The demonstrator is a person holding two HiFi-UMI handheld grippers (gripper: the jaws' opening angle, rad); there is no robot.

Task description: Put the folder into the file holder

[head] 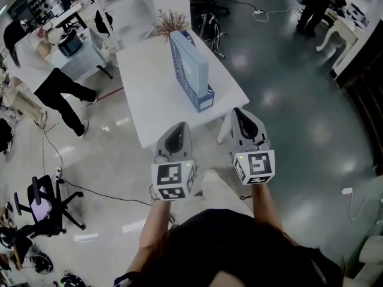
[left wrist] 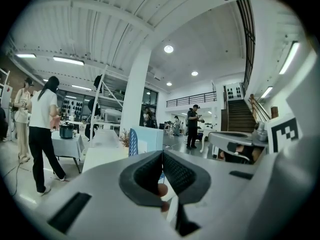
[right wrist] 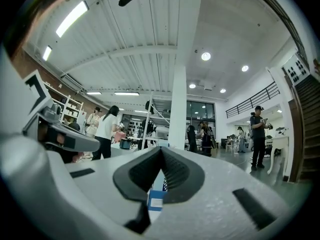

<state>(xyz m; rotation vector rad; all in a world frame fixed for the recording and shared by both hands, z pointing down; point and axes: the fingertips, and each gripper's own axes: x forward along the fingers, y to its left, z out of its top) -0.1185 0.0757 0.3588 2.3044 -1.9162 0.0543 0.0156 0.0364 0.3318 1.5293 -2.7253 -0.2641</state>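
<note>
A blue mesh file holder (head: 192, 79) stands upright on the white table (head: 149, 94), with a pale folder (head: 195, 66) standing inside it. Both grippers hover off the table's near edge, in front of the holder and apart from it. My left gripper (head: 178, 128) is shut and holds nothing; in the left gripper view its pads (left wrist: 176, 173) meet, with the holder (left wrist: 134, 143) beyond them. My right gripper (head: 238, 112) is also shut and holds nothing; the holder's blue end (right wrist: 156, 198) shows below its closed jaws.
A dried plant (head: 172, 21) stands at the table's far end. A person in a white top (head: 51, 85) stands at the left by a side table with a pot (head: 70, 42). An office chair (head: 43, 211) and floor cables lie near left. Another person (head: 314, 5) stands far right.
</note>
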